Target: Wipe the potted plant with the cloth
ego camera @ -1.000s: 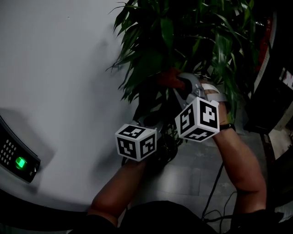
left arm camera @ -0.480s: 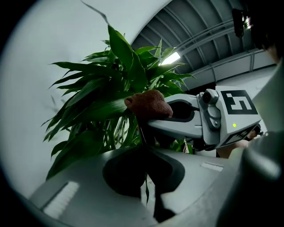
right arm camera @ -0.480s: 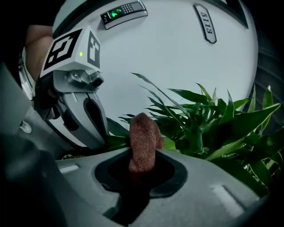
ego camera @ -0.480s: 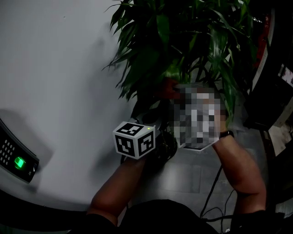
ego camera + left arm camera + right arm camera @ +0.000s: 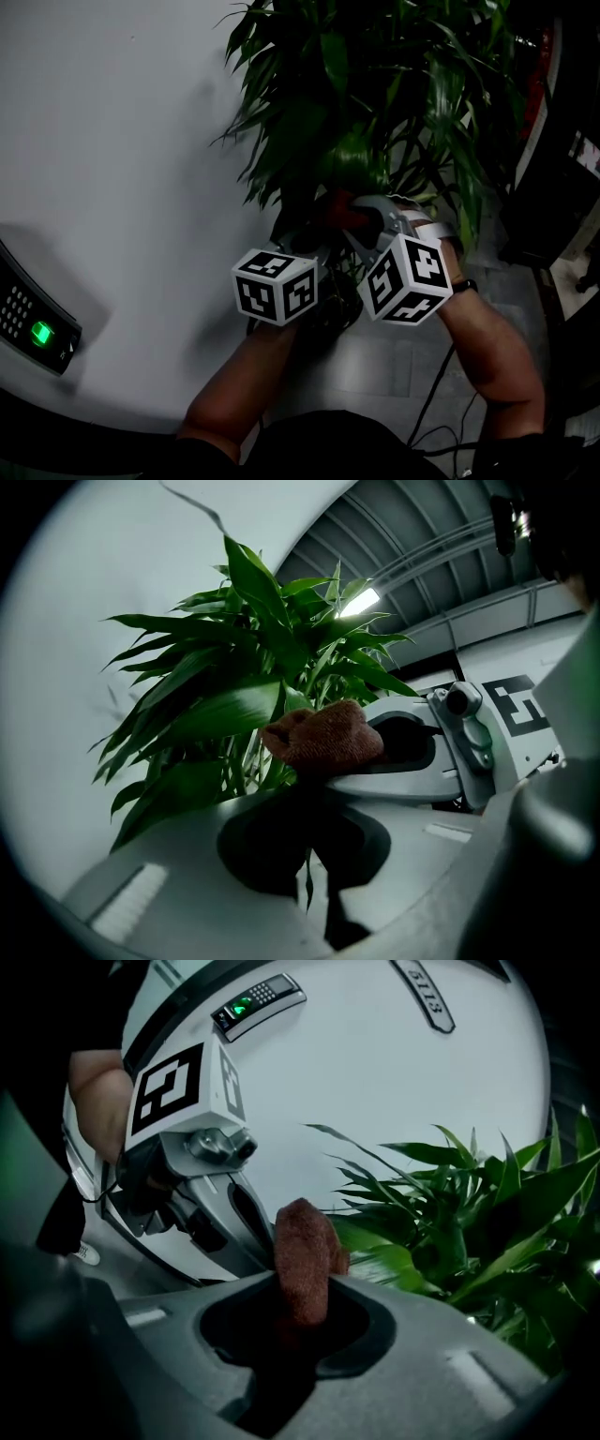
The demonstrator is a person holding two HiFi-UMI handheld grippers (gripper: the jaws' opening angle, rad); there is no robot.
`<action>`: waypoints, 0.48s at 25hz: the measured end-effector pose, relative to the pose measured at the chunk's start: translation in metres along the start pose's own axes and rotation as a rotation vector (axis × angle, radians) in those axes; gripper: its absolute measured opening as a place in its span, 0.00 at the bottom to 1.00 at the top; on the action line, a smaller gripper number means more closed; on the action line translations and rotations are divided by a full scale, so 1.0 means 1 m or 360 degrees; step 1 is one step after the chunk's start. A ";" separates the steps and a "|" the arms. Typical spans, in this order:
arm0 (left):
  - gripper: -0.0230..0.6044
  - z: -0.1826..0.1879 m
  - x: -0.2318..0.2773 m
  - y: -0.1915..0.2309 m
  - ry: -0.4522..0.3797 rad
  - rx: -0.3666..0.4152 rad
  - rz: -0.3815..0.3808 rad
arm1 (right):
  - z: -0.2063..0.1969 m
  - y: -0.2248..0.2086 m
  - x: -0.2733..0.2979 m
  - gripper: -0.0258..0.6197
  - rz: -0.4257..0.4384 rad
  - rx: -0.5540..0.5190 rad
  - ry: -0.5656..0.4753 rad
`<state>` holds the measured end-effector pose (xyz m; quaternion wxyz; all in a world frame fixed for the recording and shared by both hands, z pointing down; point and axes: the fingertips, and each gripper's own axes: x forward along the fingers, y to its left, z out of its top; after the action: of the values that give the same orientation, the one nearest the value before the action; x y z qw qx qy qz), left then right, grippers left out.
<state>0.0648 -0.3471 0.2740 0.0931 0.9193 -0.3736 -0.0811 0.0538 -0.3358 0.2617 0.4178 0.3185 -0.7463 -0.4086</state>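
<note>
The potted plant (image 5: 375, 84) with long green leaves stands against the white wall. My right gripper (image 5: 349, 214) is shut on a bunched reddish-brown cloth (image 5: 334, 208), (image 5: 303, 1251), (image 5: 324, 737) that sticks up from its jaws among the lower leaves. My left gripper (image 5: 314, 239) sits just left of it, its marker cube (image 5: 275, 286) below. In the left gripper view a dark leaf (image 5: 309, 836) runs from the shut jaws up to the cloth, which rests on it. The pot is hidden behind both grippers.
A keypad with a green light (image 5: 37, 330) is mounted on the white wall (image 5: 122, 141) at lower left. Dark furniture (image 5: 562, 187) stands close on the right. A cable (image 5: 433, 398) trails over the grey floor beneath my right arm.
My right gripper has come down with the cloth, from higher in the foliage to the lower leaves next to the left gripper. The left gripper has stayed in place.
</note>
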 end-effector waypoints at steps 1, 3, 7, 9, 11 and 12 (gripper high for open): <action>0.07 0.000 0.000 0.001 0.0001 0.0004 0.0004 | 0.000 0.002 -0.001 0.15 0.0020 0.0006 -0.0003; 0.07 0.000 -0.001 0.001 0.0000 0.0009 0.0006 | 0.002 0.006 -0.003 0.15 0.0049 0.0003 -0.0003; 0.07 0.002 -0.001 0.000 -0.0005 0.0015 -0.0006 | 0.005 0.007 -0.008 0.15 0.0044 -0.0031 0.0003; 0.07 0.003 -0.001 -0.001 -0.0009 0.0015 -0.0013 | 0.007 -0.001 -0.013 0.15 0.0006 -0.0029 -0.0012; 0.07 0.005 -0.001 -0.002 -0.0013 0.0017 -0.0018 | 0.010 -0.014 -0.018 0.15 -0.0065 -0.0018 -0.0031; 0.07 0.006 -0.001 -0.002 -0.0014 0.0018 -0.0020 | 0.012 -0.023 -0.021 0.15 -0.0116 -0.0022 -0.0034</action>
<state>0.0637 -0.3455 0.2684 0.0858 0.9218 -0.3687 -0.0835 0.0557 -0.3255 0.2308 0.3968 0.3383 -0.7357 -0.4322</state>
